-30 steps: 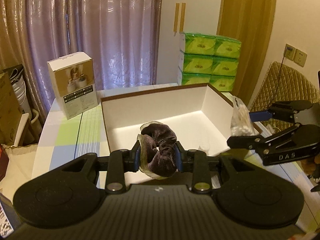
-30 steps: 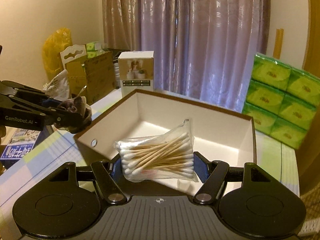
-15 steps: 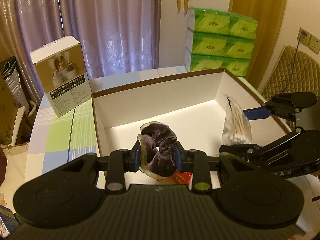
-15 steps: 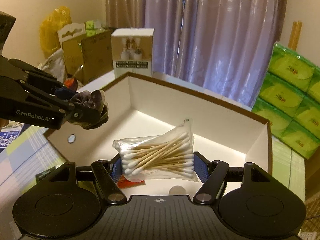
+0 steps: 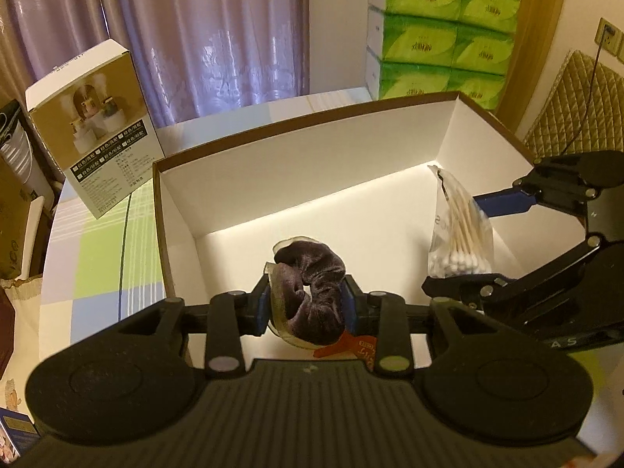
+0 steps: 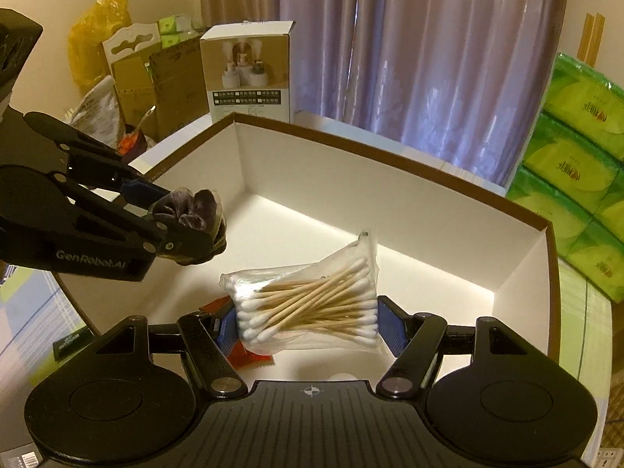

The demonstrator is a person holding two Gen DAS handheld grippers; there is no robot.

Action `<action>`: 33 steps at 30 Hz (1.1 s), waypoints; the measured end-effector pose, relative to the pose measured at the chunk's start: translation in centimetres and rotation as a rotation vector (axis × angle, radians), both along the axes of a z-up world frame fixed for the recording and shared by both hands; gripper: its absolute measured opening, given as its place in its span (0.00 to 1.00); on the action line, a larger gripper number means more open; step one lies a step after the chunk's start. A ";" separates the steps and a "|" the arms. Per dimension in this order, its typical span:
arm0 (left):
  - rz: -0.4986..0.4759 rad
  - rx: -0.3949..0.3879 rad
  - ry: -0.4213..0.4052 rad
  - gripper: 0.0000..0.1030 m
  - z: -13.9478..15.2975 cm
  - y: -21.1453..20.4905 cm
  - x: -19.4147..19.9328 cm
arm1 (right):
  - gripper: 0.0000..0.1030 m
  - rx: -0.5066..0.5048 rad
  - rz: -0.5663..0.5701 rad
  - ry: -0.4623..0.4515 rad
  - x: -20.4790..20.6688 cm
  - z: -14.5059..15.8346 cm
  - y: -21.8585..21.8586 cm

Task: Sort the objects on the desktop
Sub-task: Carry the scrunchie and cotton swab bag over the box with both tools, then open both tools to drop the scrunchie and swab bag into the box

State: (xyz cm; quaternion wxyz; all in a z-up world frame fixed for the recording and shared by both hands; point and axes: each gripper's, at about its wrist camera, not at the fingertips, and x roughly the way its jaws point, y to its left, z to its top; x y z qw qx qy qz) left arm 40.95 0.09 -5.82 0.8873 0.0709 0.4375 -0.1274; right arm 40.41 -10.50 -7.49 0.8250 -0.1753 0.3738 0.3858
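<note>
Both claws have come forward since the earlier frames, and now they hang over the inside of the white box (image 5: pixel 304 163) instead of before its near edge. In the left wrist view, the left claw (image 5: pixel 308 304) is at the lower centre and is clenched on a dark velvet scrunchie (image 5: pixel 312 292), which is held in the air above the box floor. Under it, at the lower centre, a small red packet (image 5: pixel 351 347) lies on the floor of the box (its text is too small to read). In the right wrist view, the right claw (image 6: pixel 308 327) is at the lower centre and grips a clear bag of cotton swabs (image 6: pixel 312 304) from both sides; the bag is also above the box floor, a little tilted. The same red packet shows under this bag at the lower left.

The box stands on a bench (image 5: pixel 101 257) with a checked cloth in green, blue and white. At the upper left of the left wrist view a printed carton (image 5: pixel 93 132) stands upright on the bench, just beside the box corner. At the upper right, green tissue packs (image 5: pixel 440 27) are stacked behind the box. Purple curtains (image 6: pixel 429 46) fill the background.
</note>
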 end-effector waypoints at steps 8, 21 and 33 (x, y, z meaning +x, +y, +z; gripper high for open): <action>0.005 0.000 -0.027 0.55 0.7 -0.1 0.2 | 0.66 -0.002 -0.011 0.011 0.4 -0.4 -0.1; 0.022 -0.006 -0.051 0.55 1.6 0.3 -0.4 | 0.66 0.002 -0.006 0.008 0.2 -0.3 0.1; 0.038 -0.010 -0.066 0.55 2.3 0.8 -0.9 | 0.92 0.018 -0.055 -0.060 -0.4 0.5 0.0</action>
